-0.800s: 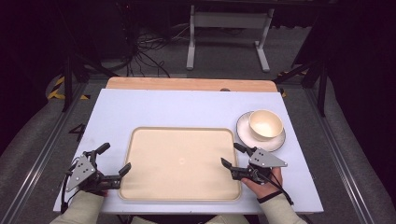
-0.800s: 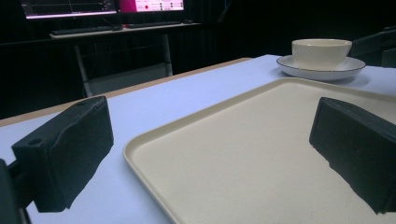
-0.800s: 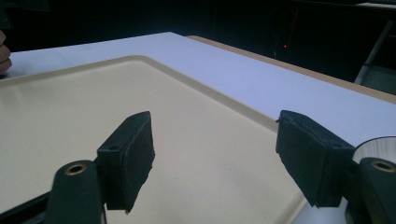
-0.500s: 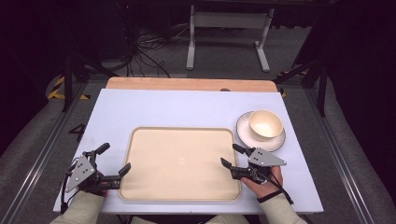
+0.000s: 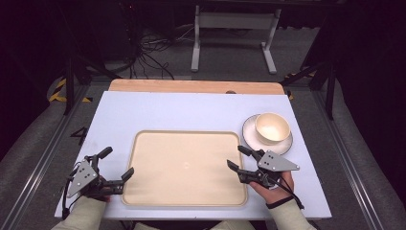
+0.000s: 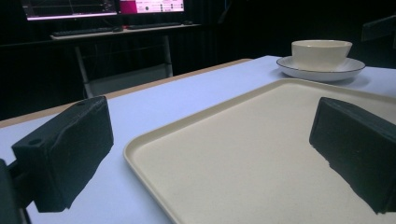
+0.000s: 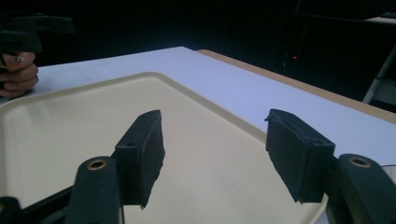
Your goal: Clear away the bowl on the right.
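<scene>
Matt plastic tray, glossy ceramic bowl

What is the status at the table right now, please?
Left gripper and right gripper open, jaws straddling opposite tray edges. Tray flat, bare. Bowl sits on saucer beside the tray's far right corner.

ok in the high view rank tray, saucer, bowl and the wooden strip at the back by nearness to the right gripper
From the right gripper:
1. Tray, directly under its jaws, to its left.
2. Saucer, just beyond, front right.
3. Bowl, on the saucer.
4. Wooden strip, along the table's far edge.
</scene>
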`<move>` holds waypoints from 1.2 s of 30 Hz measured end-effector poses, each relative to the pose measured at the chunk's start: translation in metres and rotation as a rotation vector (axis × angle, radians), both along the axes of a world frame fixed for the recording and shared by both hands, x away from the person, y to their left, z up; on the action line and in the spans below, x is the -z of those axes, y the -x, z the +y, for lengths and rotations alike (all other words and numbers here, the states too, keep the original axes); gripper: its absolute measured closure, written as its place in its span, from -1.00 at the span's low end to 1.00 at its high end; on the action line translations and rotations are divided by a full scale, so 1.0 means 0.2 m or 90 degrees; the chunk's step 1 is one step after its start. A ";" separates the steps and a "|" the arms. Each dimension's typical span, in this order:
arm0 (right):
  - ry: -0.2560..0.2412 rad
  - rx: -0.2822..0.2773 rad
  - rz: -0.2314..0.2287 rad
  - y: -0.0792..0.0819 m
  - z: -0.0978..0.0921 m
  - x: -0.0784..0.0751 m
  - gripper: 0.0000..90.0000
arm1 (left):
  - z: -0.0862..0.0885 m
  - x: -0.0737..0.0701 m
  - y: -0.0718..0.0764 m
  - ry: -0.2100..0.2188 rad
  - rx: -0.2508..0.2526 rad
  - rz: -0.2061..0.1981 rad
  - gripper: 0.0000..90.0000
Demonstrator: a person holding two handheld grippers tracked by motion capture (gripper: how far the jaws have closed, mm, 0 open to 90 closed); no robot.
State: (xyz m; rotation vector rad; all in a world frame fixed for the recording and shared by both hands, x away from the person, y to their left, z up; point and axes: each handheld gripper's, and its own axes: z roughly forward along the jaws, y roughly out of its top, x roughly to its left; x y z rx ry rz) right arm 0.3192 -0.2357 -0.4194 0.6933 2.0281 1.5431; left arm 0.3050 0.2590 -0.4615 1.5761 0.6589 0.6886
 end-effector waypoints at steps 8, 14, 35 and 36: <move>-0.011 -0.001 -0.014 0.00 -0.01 -0.07 -0.17 | 0.00 0.00 0.00 -0.002 -0.001 0.000 -1.00; -0.029 -0.003 -0.024 0.01 -0.01 -0.13 -0.17 | 0.00 0.00 0.00 -0.002 -0.001 0.000 -1.00; -0.020 0.022 -0.063 0.05 0.01 -0.19 -0.12 | 0.00 0.00 0.00 -0.001 -0.002 -0.001 -1.00; -0.023 0.030 -0.066 0.05 0.00 -0.20 -0.12 | 0.00 0.00 0.00 -0.001 -0.002 -0.001 -1.00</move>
